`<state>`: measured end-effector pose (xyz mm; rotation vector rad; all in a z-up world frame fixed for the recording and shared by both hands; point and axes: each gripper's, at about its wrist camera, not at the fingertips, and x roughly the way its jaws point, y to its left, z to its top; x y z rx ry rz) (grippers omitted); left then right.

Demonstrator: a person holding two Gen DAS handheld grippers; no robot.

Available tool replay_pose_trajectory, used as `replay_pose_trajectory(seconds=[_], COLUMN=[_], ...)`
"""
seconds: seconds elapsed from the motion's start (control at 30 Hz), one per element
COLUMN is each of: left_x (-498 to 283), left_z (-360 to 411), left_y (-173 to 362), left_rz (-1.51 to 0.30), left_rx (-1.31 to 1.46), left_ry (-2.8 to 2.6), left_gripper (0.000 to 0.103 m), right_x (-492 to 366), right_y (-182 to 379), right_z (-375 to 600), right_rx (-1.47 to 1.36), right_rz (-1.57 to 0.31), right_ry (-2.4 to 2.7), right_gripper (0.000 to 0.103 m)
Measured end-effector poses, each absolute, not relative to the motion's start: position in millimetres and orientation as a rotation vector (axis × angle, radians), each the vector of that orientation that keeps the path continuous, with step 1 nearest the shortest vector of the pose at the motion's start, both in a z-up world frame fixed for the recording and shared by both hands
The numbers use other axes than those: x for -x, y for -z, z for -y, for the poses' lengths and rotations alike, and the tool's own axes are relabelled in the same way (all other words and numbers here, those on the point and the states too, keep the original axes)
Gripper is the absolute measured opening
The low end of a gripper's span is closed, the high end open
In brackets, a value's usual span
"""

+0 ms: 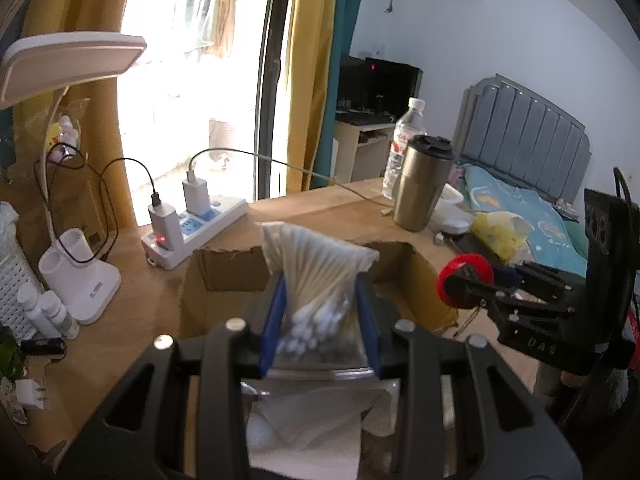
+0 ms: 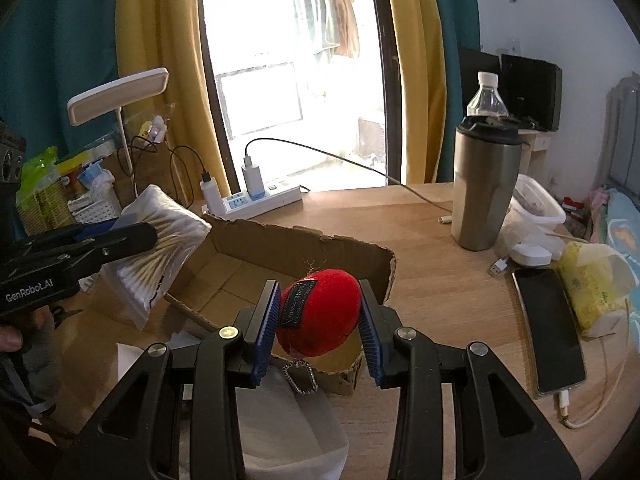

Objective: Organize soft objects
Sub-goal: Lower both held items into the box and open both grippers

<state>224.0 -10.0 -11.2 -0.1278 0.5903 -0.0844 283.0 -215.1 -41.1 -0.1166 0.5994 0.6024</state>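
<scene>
The left gripper [image 1: 320, 316] has its jaws clamped on a swab bag [image 1: 316, 280], the right gripper [image 2: 320, 328] on a red plush [image 2: 320, 312]; both hang over the box [image 2: 280, 252] on the surface [image 2: 440, 300].

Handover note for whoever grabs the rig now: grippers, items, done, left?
Left gripper: jaws shut on the bag of cotton swabs, held above the near edge of the cardboard box.
Right gripper: jaws shut on the red plush ball, its bead chain dangling, over the box's near wall.
Done: both soft items picked up.
Left: lower each into the box and release. What can be seen of the box floor looks bare, so likely nothing is placed yet.
</scene>
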Motion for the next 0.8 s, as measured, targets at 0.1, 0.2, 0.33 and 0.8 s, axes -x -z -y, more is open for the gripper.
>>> replay_pose_trajectory(seconds=[0.1, 0.2, 0.33, 0.8], left_x=[-231.0, -239.0, -250.0, -278.8], left_z=[12.0, 16.7, 23.7, 51.2], left_y=[12.8, 16.8, 22.8, 35.8], left_rz=[-0.592, -0.6, -0.614, -0.682], left_rx=[0.127, 0.131, 0.151, 0.123], left_ry=[0.085, 0.093, 0.102, 0.15], left_gripper=[0.036, 0.036, 0.036, 0.059], right_x=[-288.1, -292.6, -296.8, -302.5], right_y=[43.3, 46.2, 50.5, 58.9], right_z=[214.3, 214.1, 215.0, 212.9], right_rx=[0.115, 0.117, 0.116, 0.126], right_rz=[-0.606, -0.611, -0.621, -0.639], right_ry=[-0.616, -0.63, -0.649, -0.698], right_gripper=[0.04, 0.04, 0.04, 0.042])
